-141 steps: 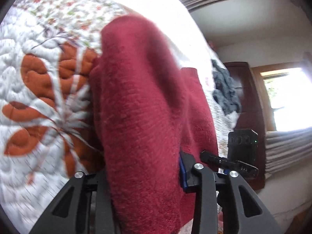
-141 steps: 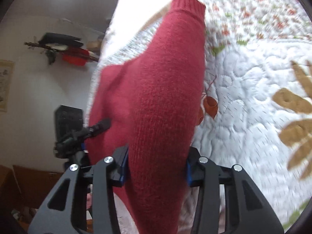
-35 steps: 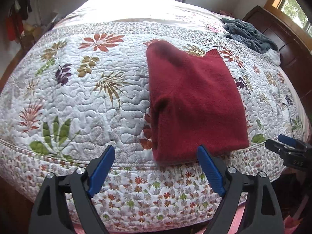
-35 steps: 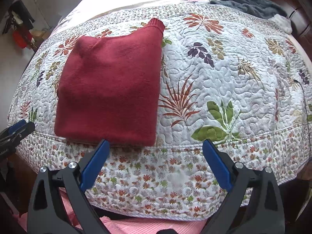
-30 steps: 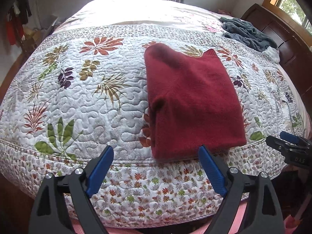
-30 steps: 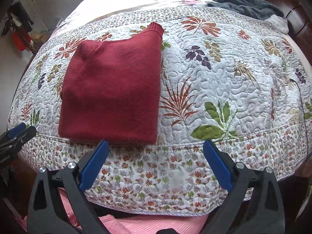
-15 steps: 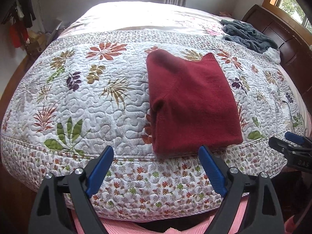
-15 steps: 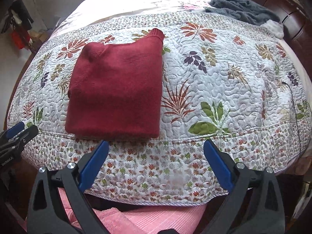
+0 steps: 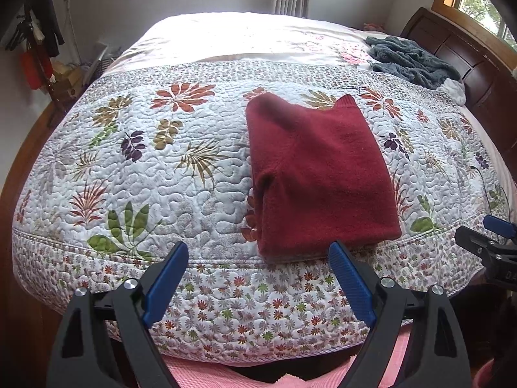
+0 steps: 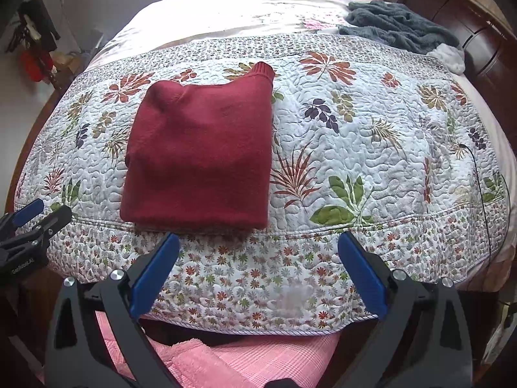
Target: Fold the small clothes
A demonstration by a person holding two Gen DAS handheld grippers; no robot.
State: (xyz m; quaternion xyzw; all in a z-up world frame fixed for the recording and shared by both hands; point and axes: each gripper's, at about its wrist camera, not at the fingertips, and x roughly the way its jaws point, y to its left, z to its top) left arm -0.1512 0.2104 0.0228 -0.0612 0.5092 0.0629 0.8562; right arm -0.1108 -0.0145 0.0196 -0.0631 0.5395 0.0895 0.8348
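My dark red knitted sweater (image 9: 318,174) lies folded into a neat rectangle on the white floral quilted bedspread (image 9: 155,174), its near edge at the seam where the quilt drops over the bed's side. My left gripper (image 9: 258,278) hangs off the edge with jaws spread wide, empty; my right gripper (image 10: 258,265) is the same, gaping and holding nothing. I'd call this piece finished. What may remain is that rumpled grey fleece heap (image 10: 397,26) near the dark wooden headboard (image 9: 468,61), well apart from the sweater.
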